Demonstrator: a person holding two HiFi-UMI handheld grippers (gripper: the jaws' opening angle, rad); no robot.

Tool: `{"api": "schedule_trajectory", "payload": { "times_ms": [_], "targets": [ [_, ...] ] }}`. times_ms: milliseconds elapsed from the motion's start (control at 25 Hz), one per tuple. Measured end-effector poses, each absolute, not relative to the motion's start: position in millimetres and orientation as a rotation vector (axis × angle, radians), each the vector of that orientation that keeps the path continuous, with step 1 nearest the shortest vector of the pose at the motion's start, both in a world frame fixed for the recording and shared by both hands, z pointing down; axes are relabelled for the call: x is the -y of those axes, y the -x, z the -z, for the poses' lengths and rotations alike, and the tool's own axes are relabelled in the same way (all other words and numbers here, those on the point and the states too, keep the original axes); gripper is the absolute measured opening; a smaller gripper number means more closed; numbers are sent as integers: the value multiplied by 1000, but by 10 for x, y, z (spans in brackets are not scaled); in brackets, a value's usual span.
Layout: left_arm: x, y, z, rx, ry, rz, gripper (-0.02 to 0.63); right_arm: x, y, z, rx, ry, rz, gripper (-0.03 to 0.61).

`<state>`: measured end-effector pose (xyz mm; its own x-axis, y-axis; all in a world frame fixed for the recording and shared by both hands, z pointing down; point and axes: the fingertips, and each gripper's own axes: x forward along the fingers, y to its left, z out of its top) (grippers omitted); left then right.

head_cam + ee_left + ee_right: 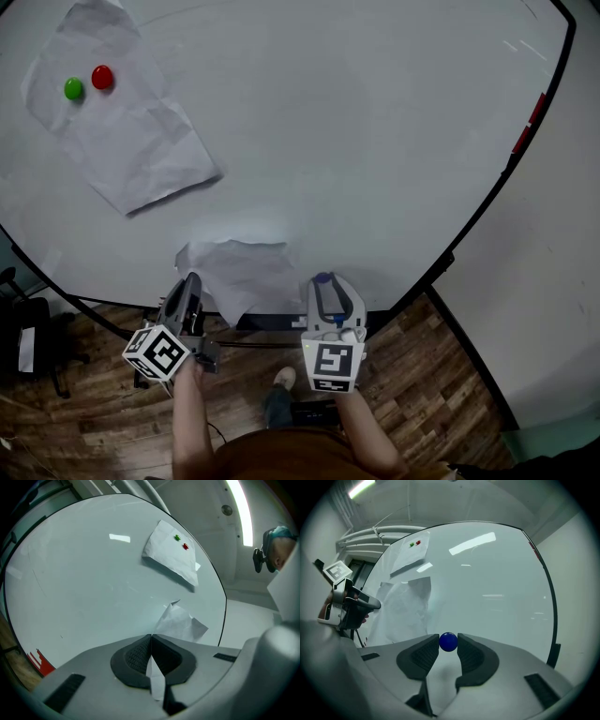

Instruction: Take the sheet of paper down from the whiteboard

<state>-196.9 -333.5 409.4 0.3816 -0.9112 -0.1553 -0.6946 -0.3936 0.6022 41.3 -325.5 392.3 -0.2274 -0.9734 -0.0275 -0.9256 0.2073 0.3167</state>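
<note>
A crumpled white sheet of paper (pixel 239 272) hangs loose in front of the whiteboard's (pixel 356 141) lower edge. My left gripper (pixel 192 284) is shut on the sheet's left edge; in the left gripper view the paper (pixel 180 623) runs out from between the closed pads of that gripper (pixel 151 641). My right gripper (pixel 323 281) sits just right of the sheet, shut on a small blue ball magnet (pixel 448 641) pinched at the fingertips of the gripper (pixel 448 644). In the right gripper view the sheet (pixel 405 604) and the left gripper (pixel 351 603) show at the left.
A second crumpled sheet (pixel 122 122) is pinned high on the board's left by a green magnet (pixel 73 89) and a red magnet (pixel 102 77). A red item (pixel 527 124) sits at the board's right rim. Wooden floor (pixel 441 375) and a dark chair (pixel 28 347) lie below.
</note>
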Motion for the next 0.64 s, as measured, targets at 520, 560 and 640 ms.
{"api": "schedule_trajectory", "payload": {
  "times_ms": [520,560,640],
  "targets": [
    [3359,2004,-4085,1389,-2198,668,25,3260,-375,-3920,2301,-1818,408,135],
    [3362,2001,-4086,1388,-2198,667,23,3260,-375,-3922,2301,-1818,408,135],
    [3369,1992,-4091,1385,-2198,666,25,3261,-376,-3927,2300,-1819,407,135]
  ]
}}
